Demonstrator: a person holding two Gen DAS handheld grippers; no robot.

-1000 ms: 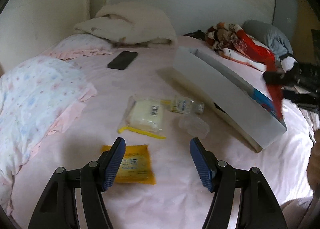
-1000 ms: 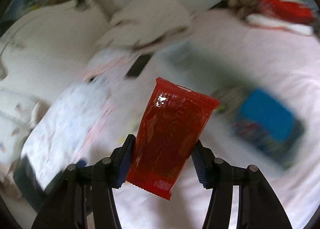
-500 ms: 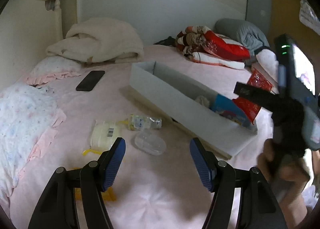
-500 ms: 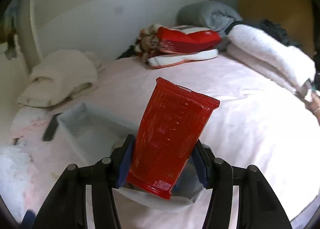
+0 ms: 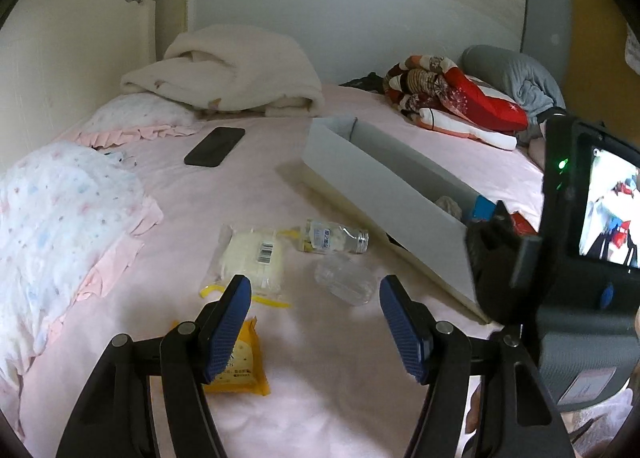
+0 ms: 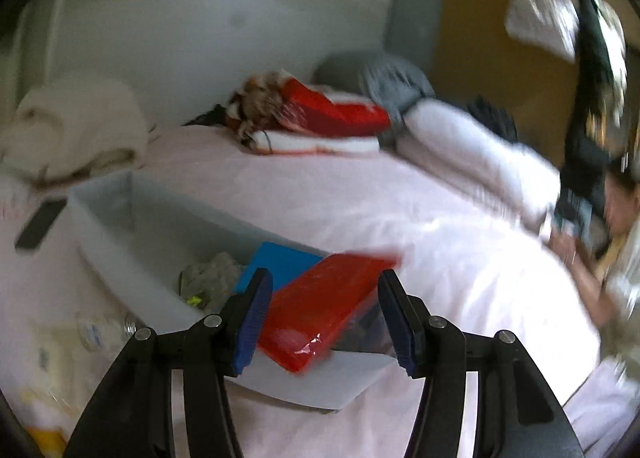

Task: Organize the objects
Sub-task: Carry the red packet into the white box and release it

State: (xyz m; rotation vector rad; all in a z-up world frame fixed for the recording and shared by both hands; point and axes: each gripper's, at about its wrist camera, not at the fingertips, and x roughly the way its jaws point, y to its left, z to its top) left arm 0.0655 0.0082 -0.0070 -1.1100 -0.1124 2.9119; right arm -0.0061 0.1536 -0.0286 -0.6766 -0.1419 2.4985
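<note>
The glossy red packet [image 6: 326, 308] lies tilted over the near end of the grey box [image 6: 120, 213] on the bed, beside a blue pack [image 6: 280, 262], loose between the right tongs [image 6: 326, 318], whose jaws have just been widening. The left tongs [image 5: 314, 322] hang apart and empty over a yellow packet [image 5: 240, 366], near a clear bottle [image 5: 334, 240].

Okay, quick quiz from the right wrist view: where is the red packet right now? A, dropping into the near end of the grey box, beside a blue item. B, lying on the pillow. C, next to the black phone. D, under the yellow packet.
A: the red packet lies tilted over the near end of the grey box, against the blue item, free between the just-opened jaws of the right gripper.
</note>
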